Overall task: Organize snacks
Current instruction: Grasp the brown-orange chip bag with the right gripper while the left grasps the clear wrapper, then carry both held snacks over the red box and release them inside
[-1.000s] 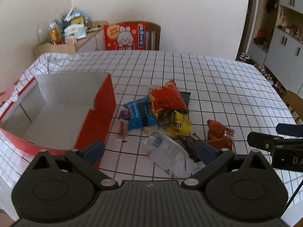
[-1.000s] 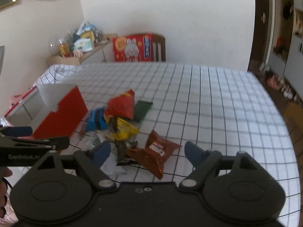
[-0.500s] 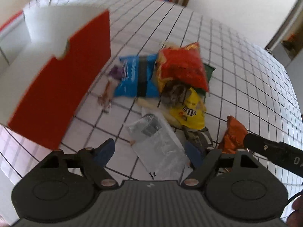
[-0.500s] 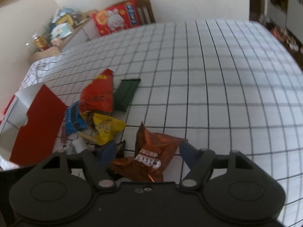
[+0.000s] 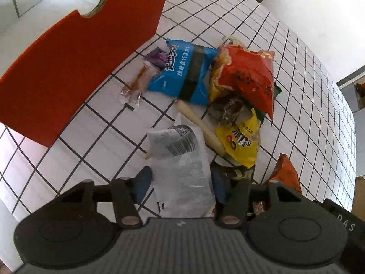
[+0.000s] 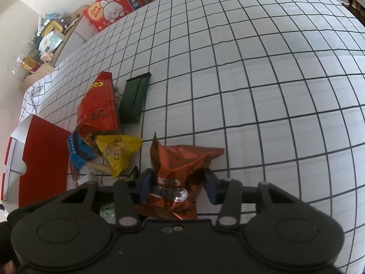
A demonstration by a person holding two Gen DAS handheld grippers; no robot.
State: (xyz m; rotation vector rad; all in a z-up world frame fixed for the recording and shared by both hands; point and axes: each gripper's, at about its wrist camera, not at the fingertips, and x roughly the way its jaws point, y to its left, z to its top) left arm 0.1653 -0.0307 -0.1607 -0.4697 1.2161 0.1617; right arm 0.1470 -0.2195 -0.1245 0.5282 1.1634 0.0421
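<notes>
Two blue-padded fingers of the left gripper (image 5: pixel 180 183) stand spread on either side of a translucent white plastic packet (image 5: pixel 182 169) lying on the black-gridded white tablecloth (image 5: pixel 303 73), not visibly pinching it; a blue foil snack bag (image 5: pixel 184 73) and a red cardboard box (image 5: pixel 75 61) lie beyond. From the right wrist, the right gripper (image 6: pixel 177 185) brackets a crinkled copper-orange foil packet (image 6: pixel 180 166) on the cloth, pads at its sides; whether they clamp it, I cannot tell.
</notes>
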